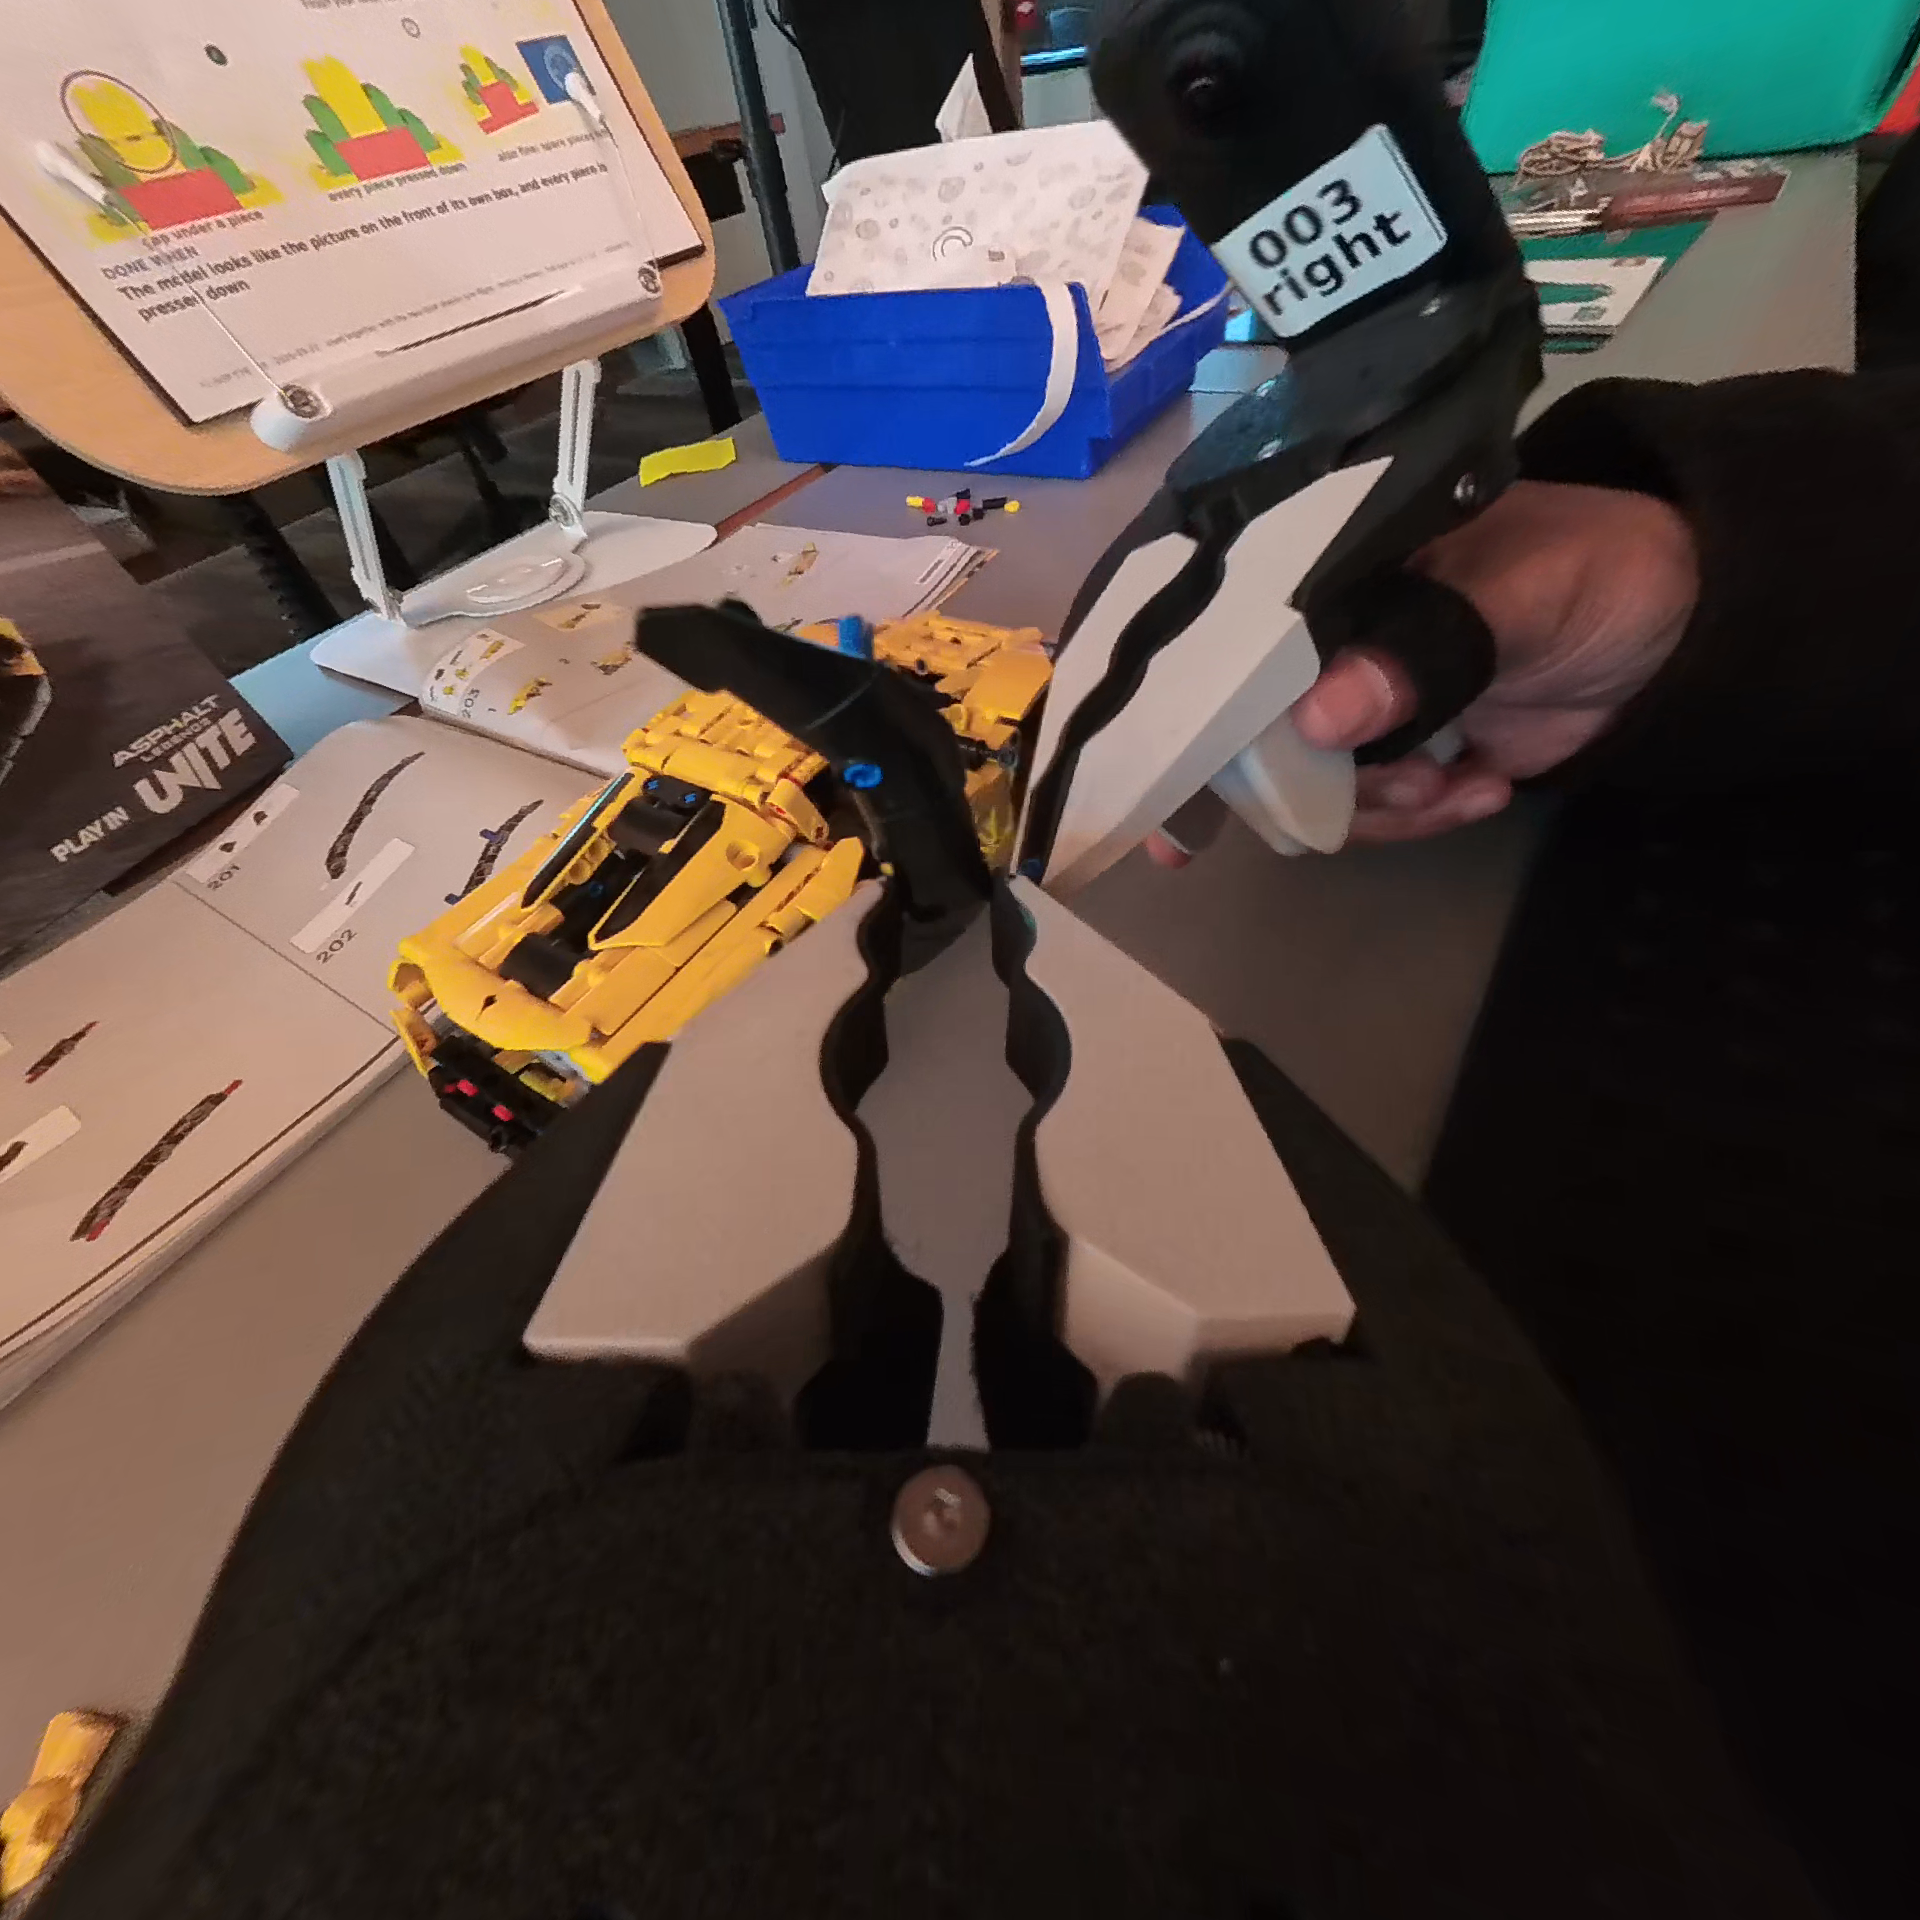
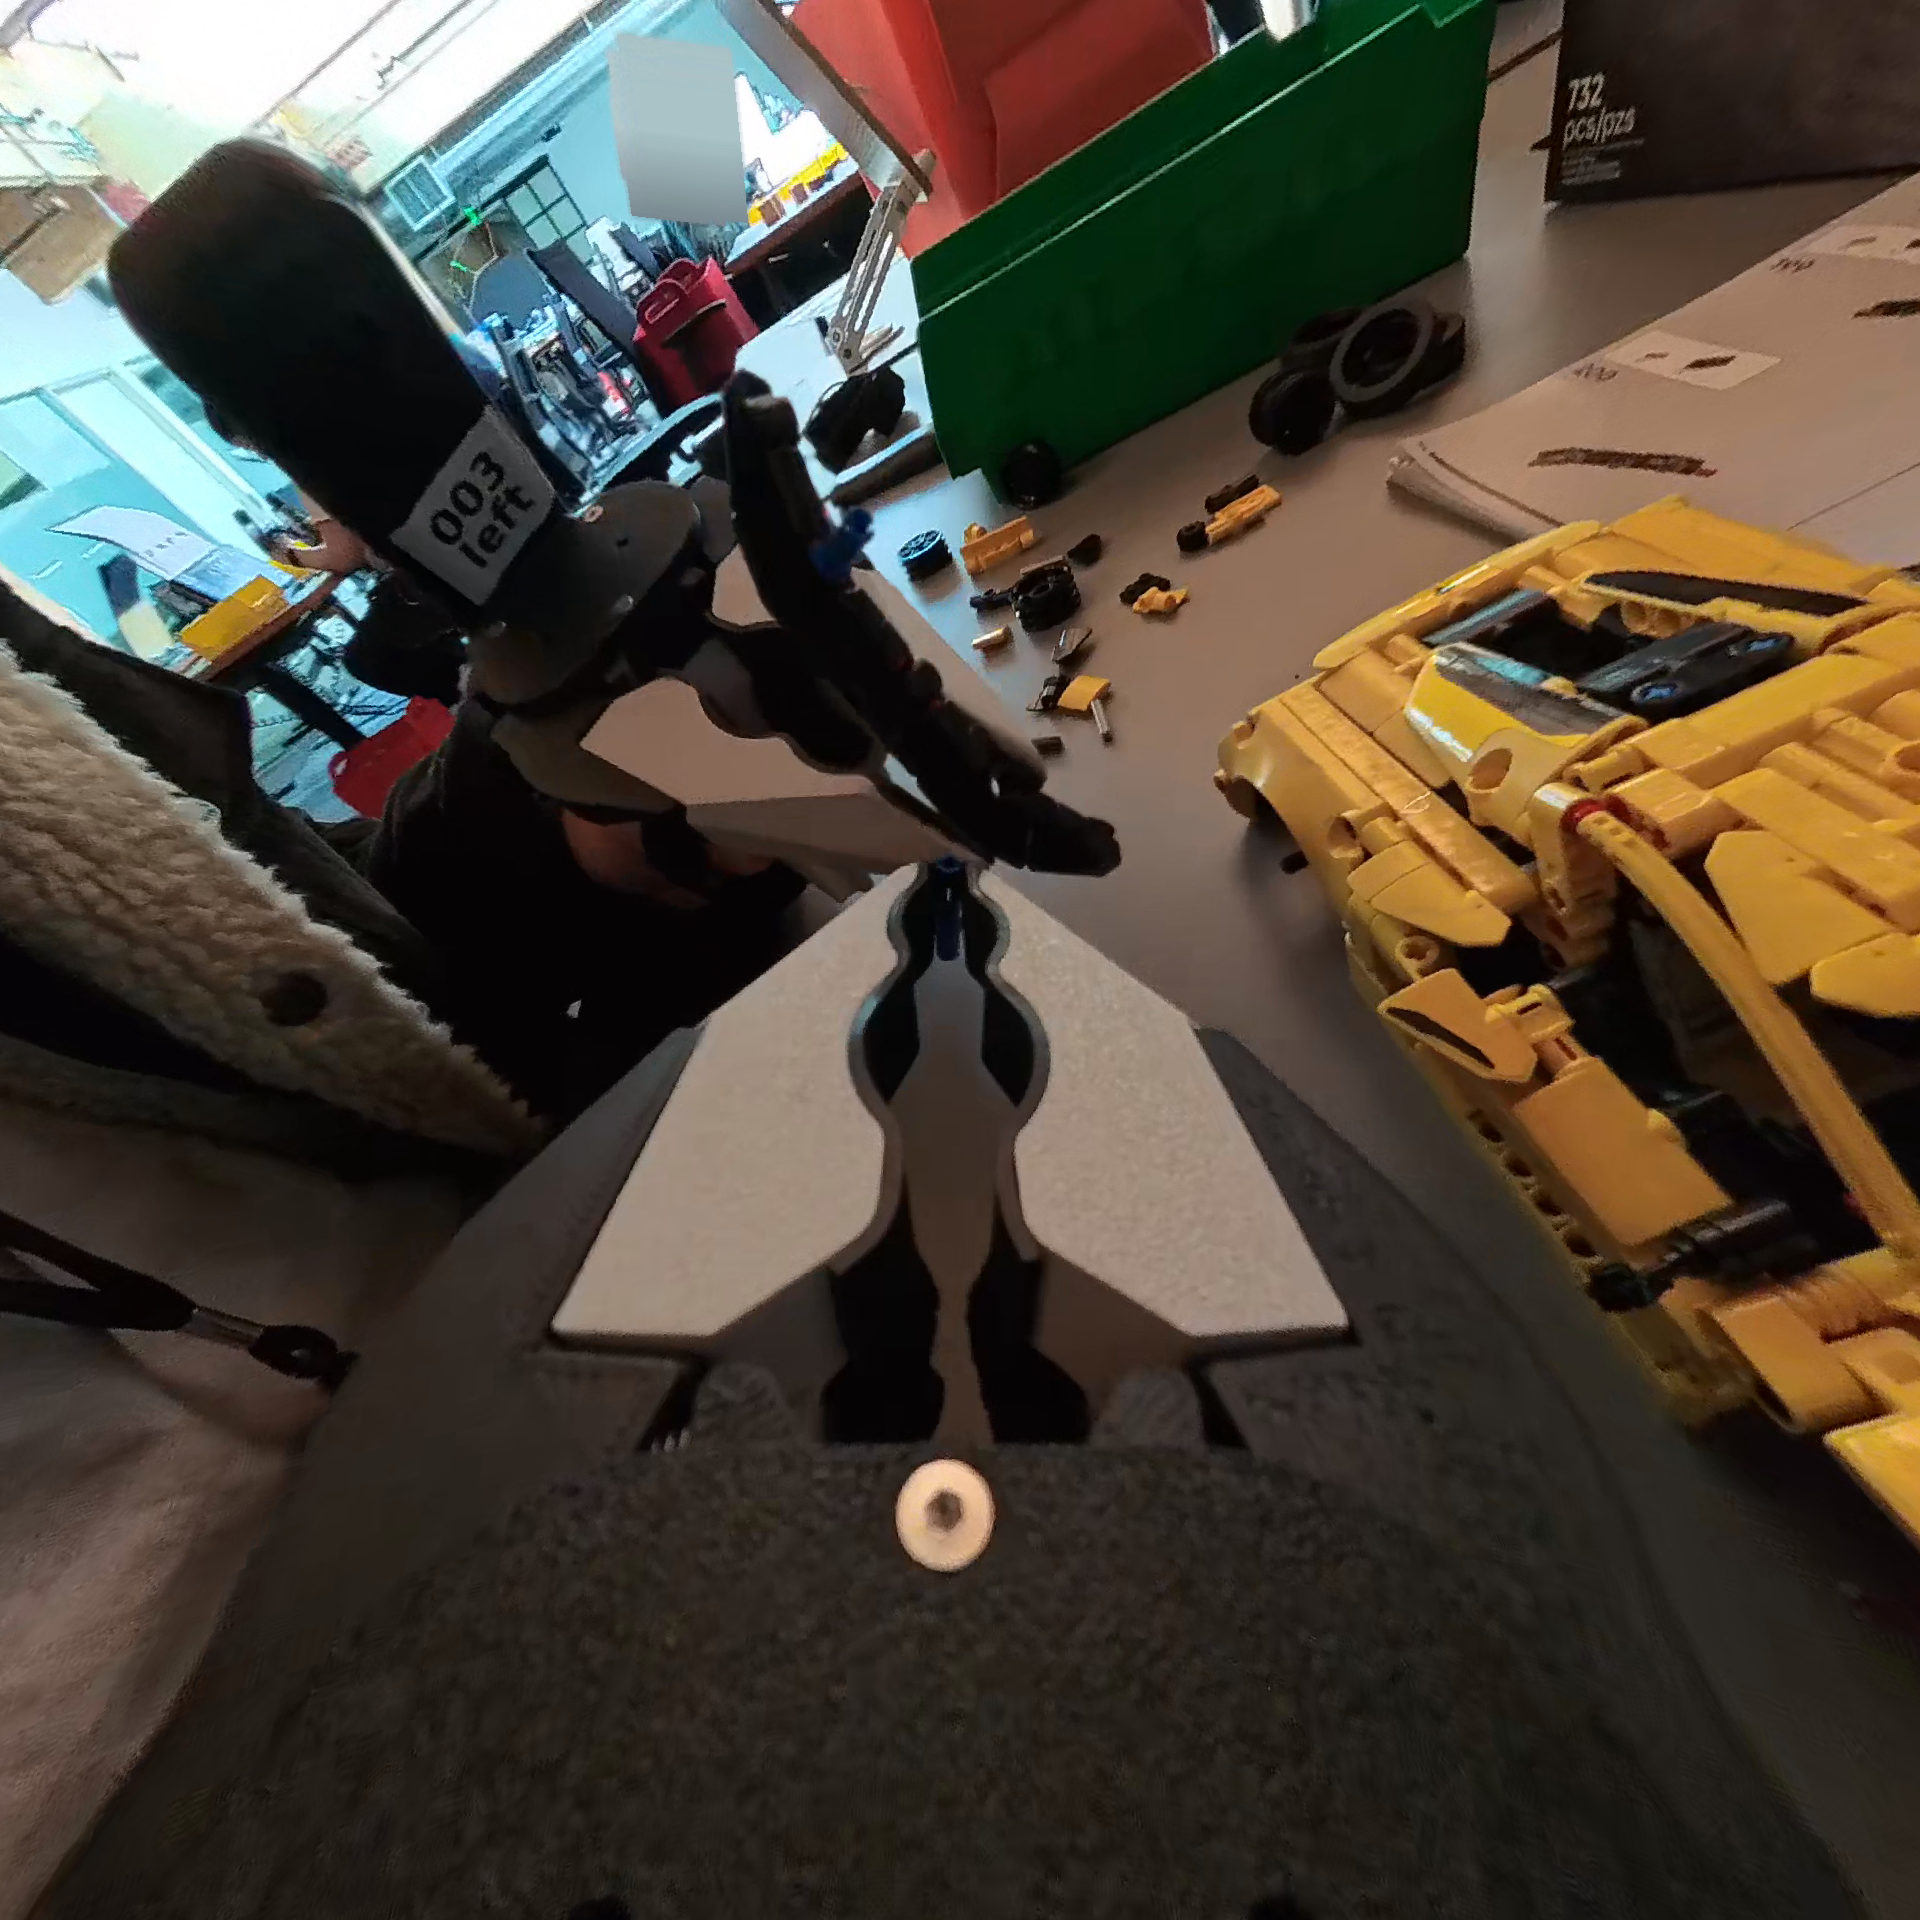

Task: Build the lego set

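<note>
The long black curved piece [image 1: 821,748] was clamped at its lower end by the left gripper [image 1: 940,904], fingers nearly closed on it, held in the air just above the yellow car [image 1: 665,894] on the grey table [image 2: 1164,831]. The right gripper [image 2: 948,894] pinched a small blue pin [image 2: 945,920] between almost shut tips, right at the piece's end. The step looked like pinning the black piece; next the pin would need lining up with a hole and a straight push. Loose parts [image 2: 1081,613] and the open instruction booklet [image 1: 208,1018] lay nearby.
</note>
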